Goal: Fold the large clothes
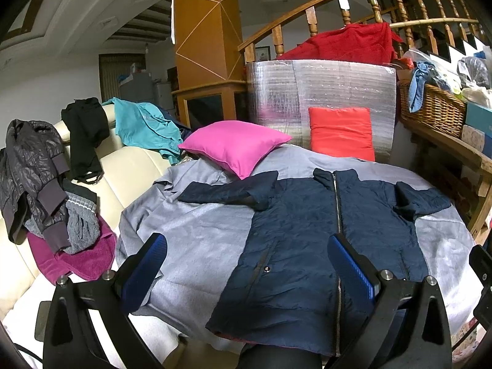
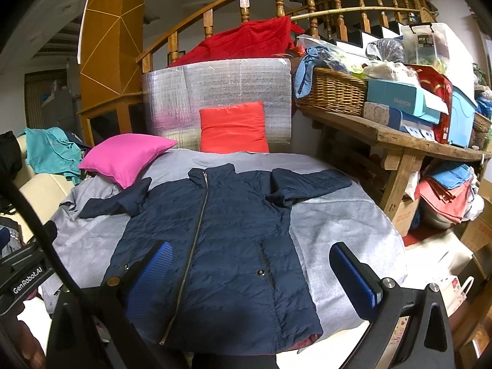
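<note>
A navy quilted zip jacket (image 1: 295, 240) lies flat, front up, on a grey cloth-covered surface (image 1: 196, 221), both sleeves spread sideways. It also shows in the right wrist view (image 2: 215, 240). My left gripper (image 1: 246, 264) is open and empty, hovering above the jacket's lower left part. My right gripper (image 2: 249, 267) is open and empty, above the jacket's lower right part near its hem. Part of the left gripper's body (image 2: 24, 273) shows at the left edge of the right wrist view.
A pink cushion (image 1: 236, 147) and a red cushion (image 1: 341, 132) sit at the far edge of the grey cloth. A cream sofa (image 1: 129, 166) with several clothes is on the left. A wooden bench (image 2: 409, 147) with a basket (image 2: 332, 92) and boxes is on the right.
</note>
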